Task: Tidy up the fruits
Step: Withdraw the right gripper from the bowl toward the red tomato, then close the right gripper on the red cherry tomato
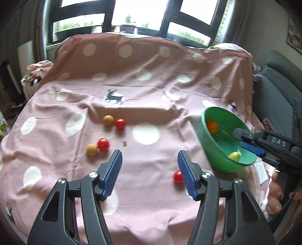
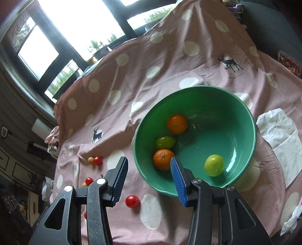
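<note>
Both tools gape wide, holding nothing: the left gripper over the cloth, the right gripper at the green bowl rim. A red tomato lies just left of the bowl; further left, tomato-and-tan pairs. A white napkin lies right of the bowl, which holds oranges and green fruit.

the left wrist view looks forward and down along its fingers over the pink spotted cloth toward the window. the right wrist view sits close above the green bowl, tilted. both share the bowl, cloth and window.
</note>
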The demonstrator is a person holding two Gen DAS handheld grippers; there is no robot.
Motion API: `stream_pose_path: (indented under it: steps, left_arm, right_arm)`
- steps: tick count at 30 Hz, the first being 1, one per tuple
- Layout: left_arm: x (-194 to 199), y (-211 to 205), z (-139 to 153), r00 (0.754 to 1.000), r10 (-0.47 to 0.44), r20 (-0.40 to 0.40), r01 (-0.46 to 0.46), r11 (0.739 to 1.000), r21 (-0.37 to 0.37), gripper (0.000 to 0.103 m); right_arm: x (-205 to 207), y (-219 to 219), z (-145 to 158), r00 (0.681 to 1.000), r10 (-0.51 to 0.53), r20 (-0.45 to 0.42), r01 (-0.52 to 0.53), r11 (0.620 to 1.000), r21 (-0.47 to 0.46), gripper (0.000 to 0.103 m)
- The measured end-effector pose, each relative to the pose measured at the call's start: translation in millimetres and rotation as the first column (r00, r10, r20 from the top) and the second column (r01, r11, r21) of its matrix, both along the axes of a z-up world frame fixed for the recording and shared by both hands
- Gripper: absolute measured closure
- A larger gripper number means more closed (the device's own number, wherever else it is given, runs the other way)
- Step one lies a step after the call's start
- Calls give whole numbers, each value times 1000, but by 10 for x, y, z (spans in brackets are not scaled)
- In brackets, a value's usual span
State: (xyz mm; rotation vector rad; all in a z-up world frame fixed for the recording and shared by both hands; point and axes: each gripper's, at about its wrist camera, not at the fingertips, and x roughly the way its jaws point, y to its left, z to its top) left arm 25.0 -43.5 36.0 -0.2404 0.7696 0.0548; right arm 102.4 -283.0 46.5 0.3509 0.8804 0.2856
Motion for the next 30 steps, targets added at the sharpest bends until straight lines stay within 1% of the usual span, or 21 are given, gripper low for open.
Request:
stream_pose_path:
  steps: [5,7,10,13,15,17,18,21,24,28,30]
  left_arm:
    - [-188,446,-212,991,119,-63,-120,993,-16,42]
    - [-224,567,-290,984,152,-92,-154,988,-16,43]
    - [-240,686,-387,977,165,-135,-171,985,-34,44]
    - [-201,659,-456,978,136,-161,-147,988,-54,44]
    - [-170,610,-494,977,136,-167,-144,989,-39,45]
    - [-133,575,-562,965,173,-199,-177,984,-3,48]
    - [-118,564,-606,960,175,-218,-179,984,-1,50]
    - [-103,548,-701,953,152,-262,-164,986,-23,54]
    - [-121,549,-711,951,157,-266,-170,985,-24,54]
    - [-127,569,-742,948,143,-283,-169,983,-71,55]
    - [-124,570,-773,943,152,-295,-179,982,-68,55]
  right_arm:
    - [-62,425,-35,992,123,-10,-124,991,-52,54]
    - [-74,584,-90,985,169,-32,-171,983,-66,51]
    - [-81,785,-201,973,220,-71,-226,970,-90,51]
    - [-69,921,-336,960,253,-122,-266,958,-102,51]
    - [-43,962,-415,957,247,-150,-266,956,-123,51]
    - [-1,979,-497,960,217,-178,-246,956,-159,51]
    - [24,981,-539,960,205,-192,-238,956,-173,51]
    - [58,978,-634,956,190,-225,-234,954,-186,51]
    - [66,1008,-671,956,183,-231,-235,947,-220,51]
    - [85,1005,-743,948,185,-257,-248,939,-240,51]
    - [89,1002,-775,946,182,-268,-250,936,-249,51]
